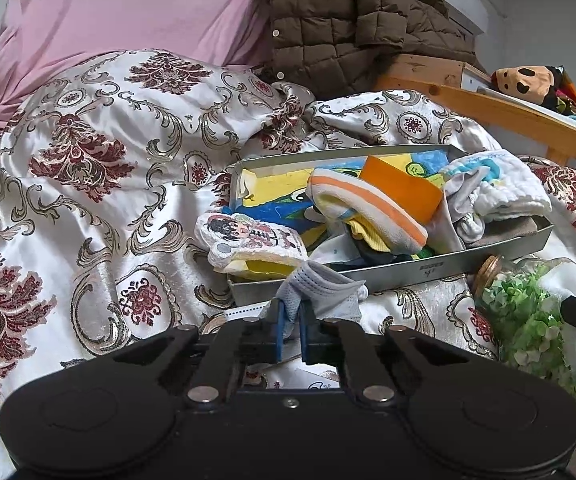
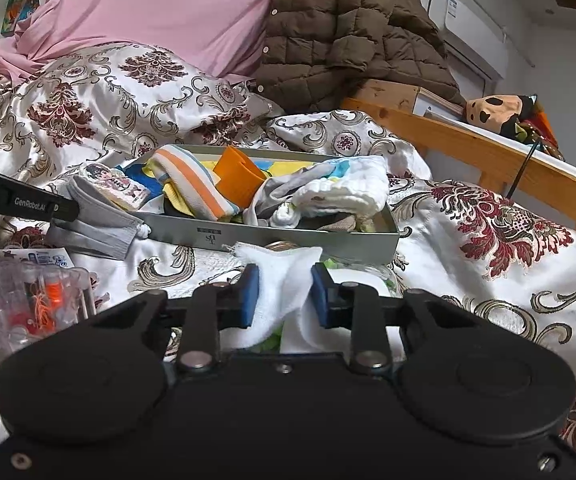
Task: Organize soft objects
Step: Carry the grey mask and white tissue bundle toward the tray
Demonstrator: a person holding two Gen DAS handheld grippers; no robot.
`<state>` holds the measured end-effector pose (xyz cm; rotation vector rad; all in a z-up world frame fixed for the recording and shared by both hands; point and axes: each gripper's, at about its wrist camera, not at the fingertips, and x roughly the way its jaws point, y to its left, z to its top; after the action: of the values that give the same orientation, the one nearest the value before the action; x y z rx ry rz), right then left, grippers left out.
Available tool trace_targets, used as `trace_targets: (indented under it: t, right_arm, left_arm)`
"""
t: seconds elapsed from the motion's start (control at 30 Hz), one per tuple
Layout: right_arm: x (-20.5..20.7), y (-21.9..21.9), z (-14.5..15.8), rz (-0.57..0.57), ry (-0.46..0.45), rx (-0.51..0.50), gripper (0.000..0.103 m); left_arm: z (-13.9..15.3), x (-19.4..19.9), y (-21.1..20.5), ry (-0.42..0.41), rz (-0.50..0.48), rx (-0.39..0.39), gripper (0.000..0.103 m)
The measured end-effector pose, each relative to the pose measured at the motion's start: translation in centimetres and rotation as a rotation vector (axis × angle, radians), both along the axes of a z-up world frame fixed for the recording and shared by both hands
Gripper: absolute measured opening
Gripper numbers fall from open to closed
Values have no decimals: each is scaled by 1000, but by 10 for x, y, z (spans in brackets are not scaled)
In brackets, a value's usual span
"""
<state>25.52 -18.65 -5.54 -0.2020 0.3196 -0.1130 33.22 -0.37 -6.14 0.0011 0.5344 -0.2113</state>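
A grey metal tray (image 1: pixel 440 267) lies on the patterned bedspread, piled with soft things: a striped sock (image 1: pixel 372 208), an orange piece (image 1: pixel 404 188) and a white cloth (image 1: pixel 500 192). My left gripper (image 1: pixel 291 322) is shut on a grey face mask (image 1: pixel 320 288) just in front of the tray's near left corner. In the right wrist view the mask (image 2: pixel 100 220) hangs from the left gripper beside the tray (image 2: pixel 288 236). My right gripper (image 2: pixel 284 292) is shut on a white cloth (image 2: pixel 288 276) in front of the tray.
A glass jar of green bits (image 1: pixel 528 308) lies beside the right gripper. A clear plastic box (image 2: pixel 28 308) sits at the left. A brown puffer jacket (image 2: pixel 348 32), a pink sheet (image 2: pixel 160 8) and a wooden bed rail (image 2: pixel 488 156) stand behind.
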Motion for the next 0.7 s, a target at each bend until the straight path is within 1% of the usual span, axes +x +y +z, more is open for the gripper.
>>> trace_targets:
  t: [0.03, 0.13, 0.23, 0.37, 0.53, 0.7]
  right_arm:
    - [0, 0, 0, 0, 0, -2, 21]
    - [0, -1, 0, 4, -1, -4, 19]
    - [0, -1, 0, 14, -3, -2, 9]
    - [0, -4, 2, 29, -1, 9, 5]
    - [-2, -7, 6, 58, -1, 40, 4]
    - [-7, -11, 15, 83, -20, 90, 3]
  left_arm:
    - [0, 0, 0, 2, -3, -1, 3]
    - [0, -2, -1, 6, -14, -3, 1]
    - [3, -5, -3, 11, -30, -20, 0]
    - [10, -13, -10, 10, -67, -22, 0]
    - [21, -30, -27, -3, -126, -7, 0]
    - [32, -47, -39, -16, -136, -14, 0]
